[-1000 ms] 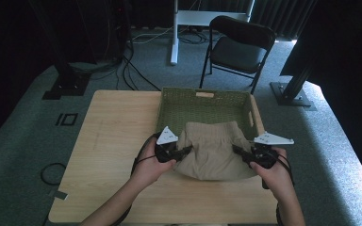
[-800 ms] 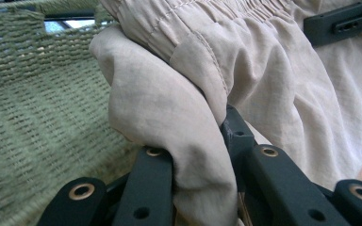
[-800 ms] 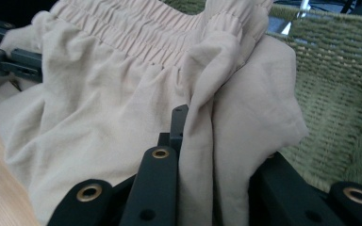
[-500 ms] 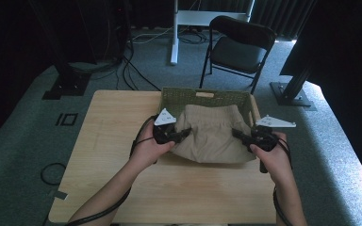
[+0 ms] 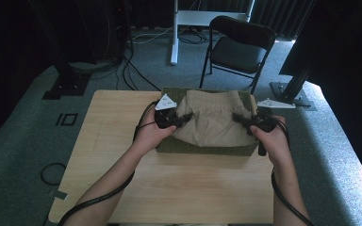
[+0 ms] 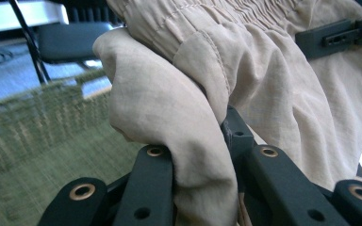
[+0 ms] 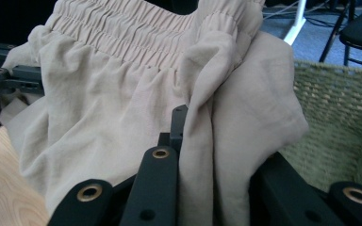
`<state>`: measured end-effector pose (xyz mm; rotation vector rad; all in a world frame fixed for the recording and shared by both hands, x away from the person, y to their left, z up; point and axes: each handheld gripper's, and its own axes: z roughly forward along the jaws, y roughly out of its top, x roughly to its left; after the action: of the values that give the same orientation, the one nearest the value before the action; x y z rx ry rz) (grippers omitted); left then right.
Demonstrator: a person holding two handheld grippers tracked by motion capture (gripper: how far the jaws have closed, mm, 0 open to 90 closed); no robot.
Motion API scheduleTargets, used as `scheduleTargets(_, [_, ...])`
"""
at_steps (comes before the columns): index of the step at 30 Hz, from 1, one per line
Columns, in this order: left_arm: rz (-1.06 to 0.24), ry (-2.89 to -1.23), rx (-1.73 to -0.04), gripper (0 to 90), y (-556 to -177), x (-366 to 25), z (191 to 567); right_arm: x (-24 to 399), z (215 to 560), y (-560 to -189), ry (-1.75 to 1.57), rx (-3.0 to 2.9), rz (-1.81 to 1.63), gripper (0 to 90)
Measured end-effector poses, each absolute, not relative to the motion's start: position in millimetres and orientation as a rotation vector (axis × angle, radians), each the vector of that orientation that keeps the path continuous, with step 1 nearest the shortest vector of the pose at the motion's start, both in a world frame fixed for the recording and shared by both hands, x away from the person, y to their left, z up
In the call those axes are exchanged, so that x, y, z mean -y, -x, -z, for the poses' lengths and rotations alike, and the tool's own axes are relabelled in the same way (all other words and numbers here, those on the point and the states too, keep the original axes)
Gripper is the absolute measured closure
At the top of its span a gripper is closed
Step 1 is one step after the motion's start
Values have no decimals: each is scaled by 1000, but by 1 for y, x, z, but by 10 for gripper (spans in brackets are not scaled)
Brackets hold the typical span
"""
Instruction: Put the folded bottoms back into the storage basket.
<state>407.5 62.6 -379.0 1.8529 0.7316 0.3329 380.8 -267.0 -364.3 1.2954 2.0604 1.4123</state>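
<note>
Over the wooden table (image 5: 122, 141), both the left gripper (image 5: 181, 119) and right gripper (image 5: 239, 120) pinch the folded beige shorts (image 5: 212, 125) above the green woven basket (image 5: 207, 147), leaving only lowering and release.

Black fingers (image 6: 151, 188), brass eyelets, black cables

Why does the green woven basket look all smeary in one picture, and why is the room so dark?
In the left gripper view the green woven basket is blurred, while the beige crinkly cloth close by stays sharp. In the high view the light falls on the pale wooden table; the room behind lies in shadow.
</note>
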Motion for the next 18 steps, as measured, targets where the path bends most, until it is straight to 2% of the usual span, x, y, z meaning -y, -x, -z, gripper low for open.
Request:
scheduleTargets(9, [-331, -1829, -758, 787, -438, -64, 373, 266, 346, -415, -1317, -2047, -1412, 798])
scheduleTargets(18, [-314, -1805, -806, 789, -466, -59, 389, 268, 362, -447, -1379, -2045, -1384, 798])
